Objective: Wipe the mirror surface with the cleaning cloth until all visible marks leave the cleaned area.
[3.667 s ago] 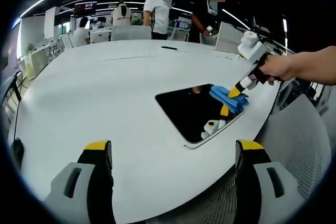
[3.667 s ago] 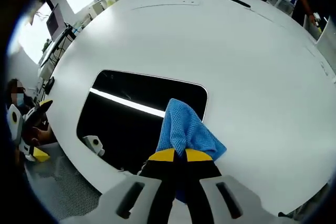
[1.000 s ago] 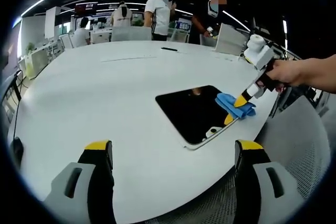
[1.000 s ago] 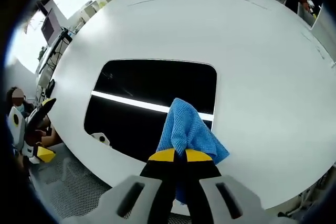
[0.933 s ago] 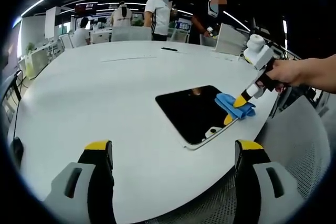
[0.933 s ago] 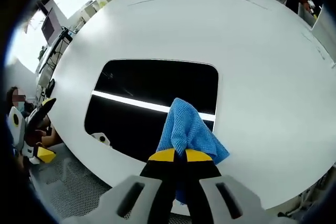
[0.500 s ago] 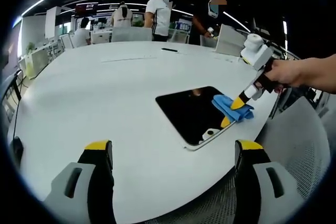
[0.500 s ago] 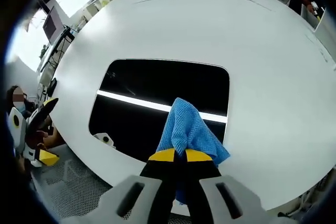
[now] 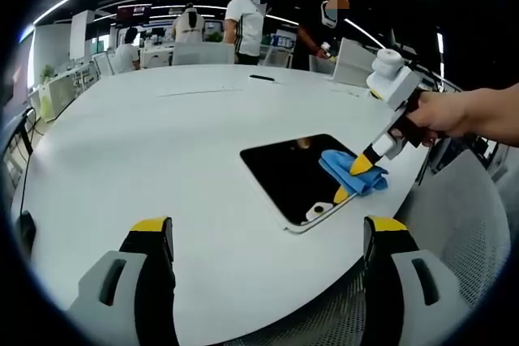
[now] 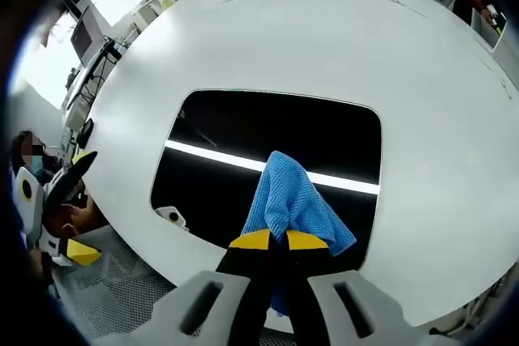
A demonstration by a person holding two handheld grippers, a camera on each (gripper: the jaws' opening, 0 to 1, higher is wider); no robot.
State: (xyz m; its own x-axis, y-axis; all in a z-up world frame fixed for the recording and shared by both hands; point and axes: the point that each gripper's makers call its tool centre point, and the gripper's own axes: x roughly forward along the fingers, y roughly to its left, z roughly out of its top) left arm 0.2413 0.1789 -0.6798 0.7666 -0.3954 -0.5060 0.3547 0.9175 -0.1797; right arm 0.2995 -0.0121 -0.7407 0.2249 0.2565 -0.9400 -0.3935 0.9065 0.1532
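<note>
We see the right gripper with its 2 jaws clamped together on a blue cloth, which rests on the dark mirror. The mirror lies flat on a white table, close to the table's near edge. In the left gripper view, the cloth sits at the mirror's right end, with a hand holding the right gripper above it. The left gripper has its jaws wide apart, holding nothing, over bare table. People stand beyond the table's far side.
</note>
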